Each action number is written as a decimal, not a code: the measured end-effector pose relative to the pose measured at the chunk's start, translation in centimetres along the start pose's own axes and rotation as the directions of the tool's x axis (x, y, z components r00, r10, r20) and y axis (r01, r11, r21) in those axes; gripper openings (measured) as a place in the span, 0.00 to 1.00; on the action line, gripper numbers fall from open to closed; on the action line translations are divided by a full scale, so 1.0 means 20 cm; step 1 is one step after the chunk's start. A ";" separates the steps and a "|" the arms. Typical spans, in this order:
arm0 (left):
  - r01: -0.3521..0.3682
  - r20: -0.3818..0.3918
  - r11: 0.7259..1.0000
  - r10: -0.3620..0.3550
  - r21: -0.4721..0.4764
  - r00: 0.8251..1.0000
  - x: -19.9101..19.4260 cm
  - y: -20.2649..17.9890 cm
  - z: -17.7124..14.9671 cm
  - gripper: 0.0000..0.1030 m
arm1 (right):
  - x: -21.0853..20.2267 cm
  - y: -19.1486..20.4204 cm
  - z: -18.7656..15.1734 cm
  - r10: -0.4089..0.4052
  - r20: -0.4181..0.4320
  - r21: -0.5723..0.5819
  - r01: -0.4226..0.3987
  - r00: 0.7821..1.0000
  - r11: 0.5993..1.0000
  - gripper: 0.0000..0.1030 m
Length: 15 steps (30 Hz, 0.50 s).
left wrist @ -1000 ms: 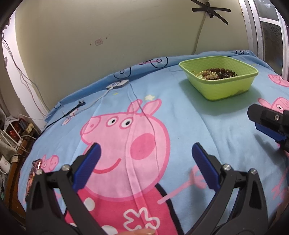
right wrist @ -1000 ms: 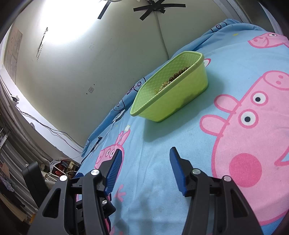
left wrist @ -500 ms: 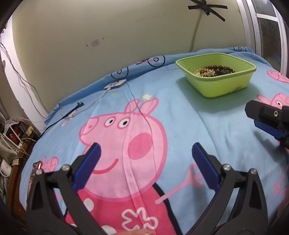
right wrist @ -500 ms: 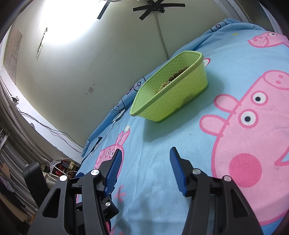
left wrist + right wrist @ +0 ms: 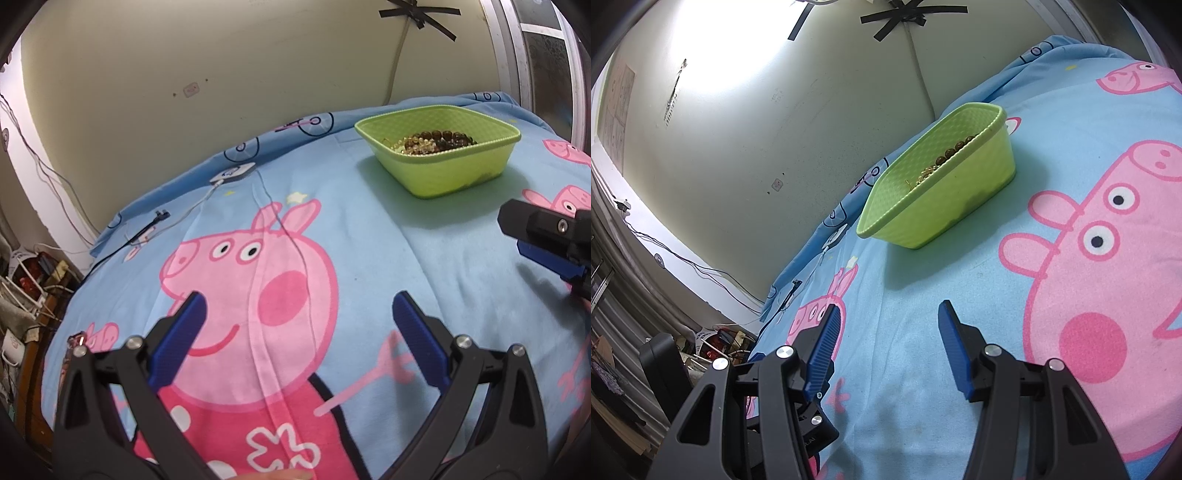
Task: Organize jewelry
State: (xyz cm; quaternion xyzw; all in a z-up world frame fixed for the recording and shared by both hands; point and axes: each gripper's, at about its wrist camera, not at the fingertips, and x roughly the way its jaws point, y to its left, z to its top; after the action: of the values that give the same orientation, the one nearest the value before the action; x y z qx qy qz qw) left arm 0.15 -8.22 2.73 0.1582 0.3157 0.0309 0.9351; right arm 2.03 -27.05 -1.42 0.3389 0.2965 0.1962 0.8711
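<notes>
Green basket (image 5: 439, 173) holds beaded jewelry (image 5: 436, 142), ahead-right of left gripper (image 5: 295, 325), wide open, empty | right view: right gripper (image 5: 890, 332) open, empty, basket ahead | no loose jewelry visible on bed (image 5: 424, 258); sorting looks complete.

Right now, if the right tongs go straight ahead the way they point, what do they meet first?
Probably the blue sheet just ahead of the open right tongs, short of the green basket holding beads; depth is unclear.
</notes>
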 end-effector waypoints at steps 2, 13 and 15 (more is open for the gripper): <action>0.002 -0.001 1.000 -0.002 -0.001 1.000 0.00 0.00 0.00 0.94 | 0.00 0.00 0.00 0.000 0.001 0.000 0.000 1.000 1.000 0.35; 0.009 0.005 1.000 -0.009 0.010 1.000 -0.01 -0.01 0.00 0.94 | 0.00 0.00 -0.01 0.002 0.002 0.003 -0.002 1.000 1.000 0.35; 0.010 0.005 1.000 -0.011 0.012 1.000 -0.01 -0.01 0.00 0.94 | 0.00 0.00 -0.01 0.003 0.002 0.003 -0.003 1.000 1.000 0.35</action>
State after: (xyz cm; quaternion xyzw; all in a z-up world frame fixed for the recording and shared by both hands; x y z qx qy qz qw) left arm -0.04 -8.50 2.68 0.1622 0.3142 0.0237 0.9351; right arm 1.90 -26.98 -1.49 0.3408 0.2955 0.1966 0.8706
